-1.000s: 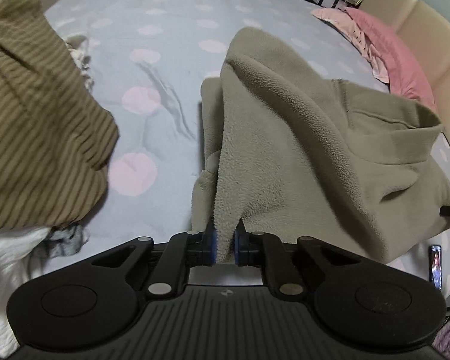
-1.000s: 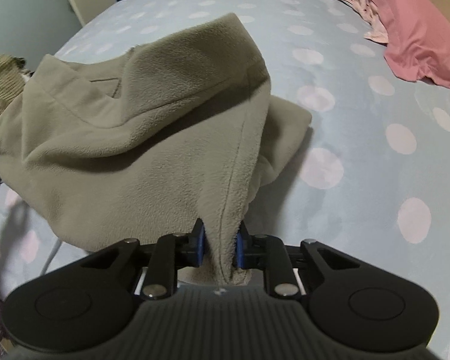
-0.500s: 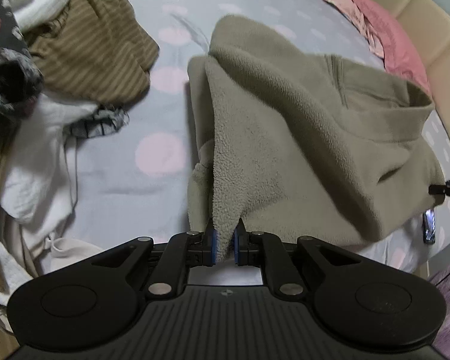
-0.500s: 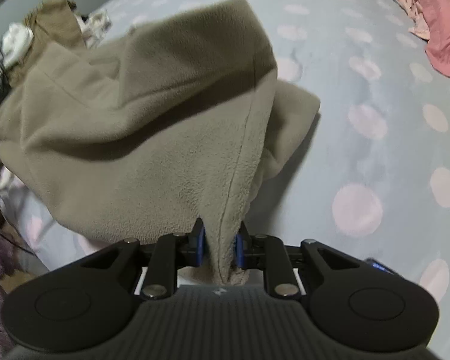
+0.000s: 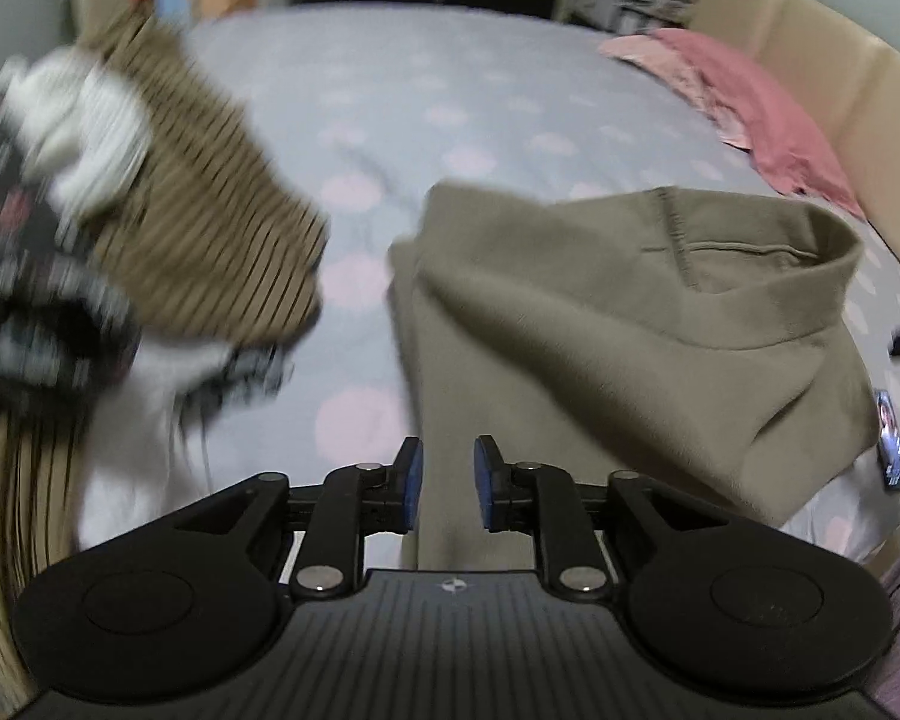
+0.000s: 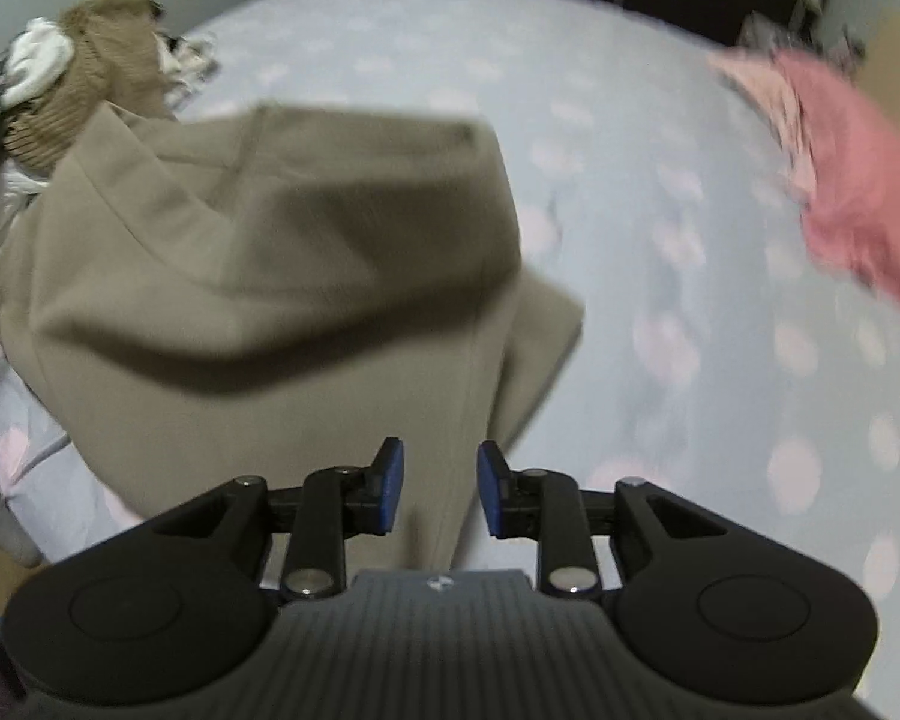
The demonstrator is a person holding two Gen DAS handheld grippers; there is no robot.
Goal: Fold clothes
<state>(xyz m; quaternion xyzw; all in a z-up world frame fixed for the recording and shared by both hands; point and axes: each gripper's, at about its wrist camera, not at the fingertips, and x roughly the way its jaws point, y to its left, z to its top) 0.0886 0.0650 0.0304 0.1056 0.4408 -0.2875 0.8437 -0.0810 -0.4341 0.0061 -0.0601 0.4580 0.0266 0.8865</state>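
Left wrist only: phone [image 5: 893, 449] beside fleece [image 5: 600, 348]

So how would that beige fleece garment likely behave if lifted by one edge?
The beige fleece garment would probably sag and drape: it lies in soft rounded folds. Its thick pile suggests some bulk, yet likely little weight. The fuzzy surface seems unlikely to slip.

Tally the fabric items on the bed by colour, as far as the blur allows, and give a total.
Beige: 1, fleece garment
Brown striped: 1, knit top
White: 1, white clothing
Dark patterned: 1, dark patterned piece
Pink: 2, pillow and pink cloth
Total: 6, though the blurred pile may hide more.
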